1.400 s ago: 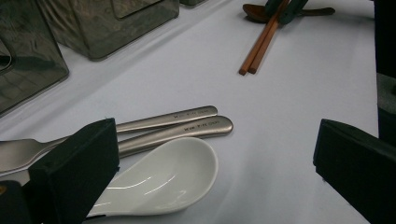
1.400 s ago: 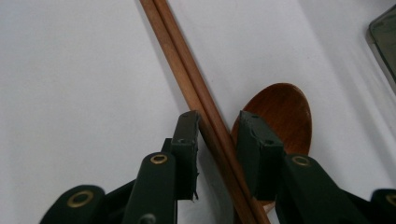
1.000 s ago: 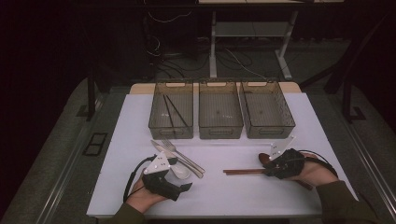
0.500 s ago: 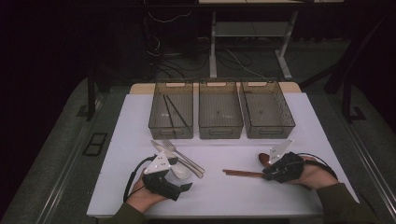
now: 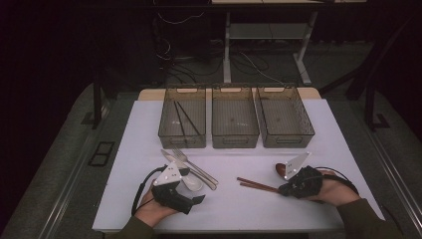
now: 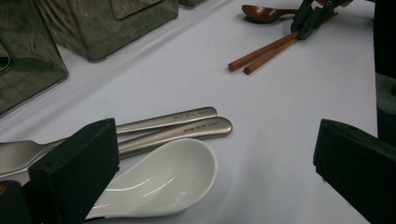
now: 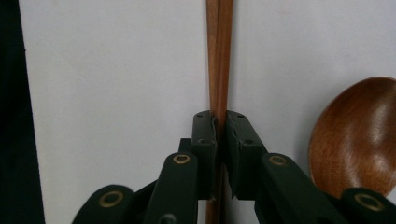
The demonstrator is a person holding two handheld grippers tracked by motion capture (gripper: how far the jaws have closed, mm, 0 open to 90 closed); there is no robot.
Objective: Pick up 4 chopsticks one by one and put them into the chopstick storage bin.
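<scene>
A pair of wooden chopsticks lies on the white table, right of centre. My right gripper is at their near end. In the right gripper view its jaws have just been closing and now press on the chopsticks from both sides. A wooden spoon lies just beside them. My left gripper rests at the front left, jaws wide apart. A white ceramic spoon lies between them, untouched. Two metal handles lie just behind it.
Three clear bins stand in a row at the back: the left bin holds black chopsticks, beside it are the middle bin and the right bin. A metal fork and spoon lie by the left gripper. The table ends close in front of both hands.
My right gripper has edged slightly along the chopsticks and its jaws have come together on them. The left hand has stayed put.
</scene>
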